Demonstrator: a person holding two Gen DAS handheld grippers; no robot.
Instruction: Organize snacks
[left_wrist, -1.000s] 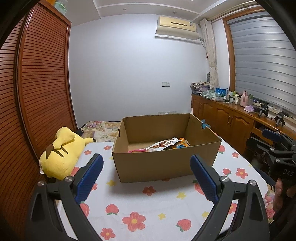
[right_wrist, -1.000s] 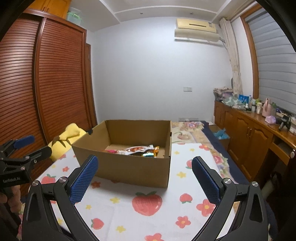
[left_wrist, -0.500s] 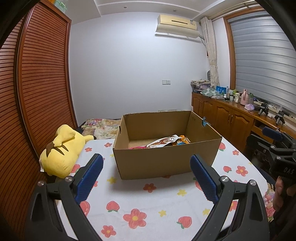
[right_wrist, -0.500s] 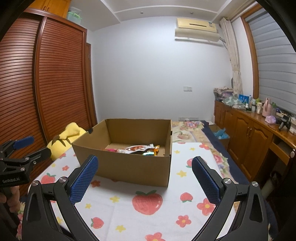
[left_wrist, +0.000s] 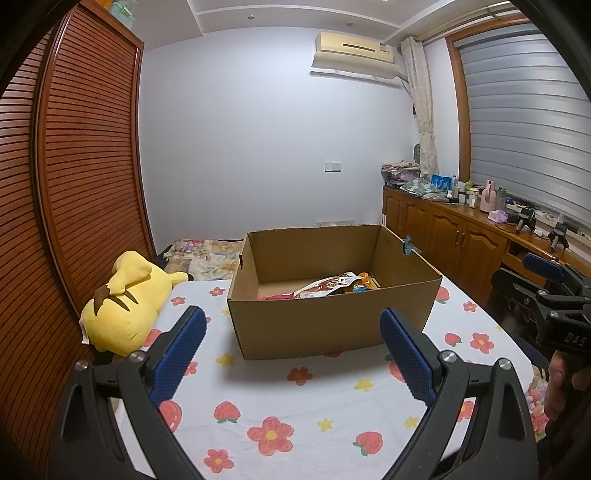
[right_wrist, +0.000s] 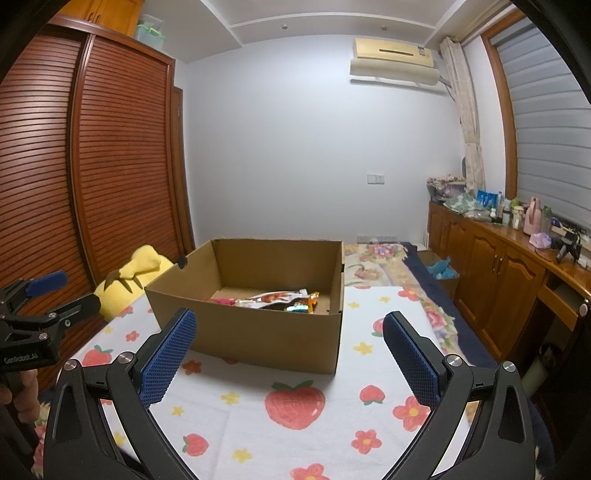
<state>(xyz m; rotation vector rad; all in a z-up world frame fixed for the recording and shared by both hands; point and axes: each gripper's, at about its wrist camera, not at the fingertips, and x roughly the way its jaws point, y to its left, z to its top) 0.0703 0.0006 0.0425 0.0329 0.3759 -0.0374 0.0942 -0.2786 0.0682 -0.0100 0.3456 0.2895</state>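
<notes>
Ahead, snacks lie in the box at 12 o'clock from both grippers, long axis left-right. Left gripper and right gripper gape wide, empty. Neither looks clearly nearer.

Cardboard box sits dead ahead of the left gripper, snack packets inside, plush toy off left.

Flowered table: cardboard box, yellow plush
</notes>
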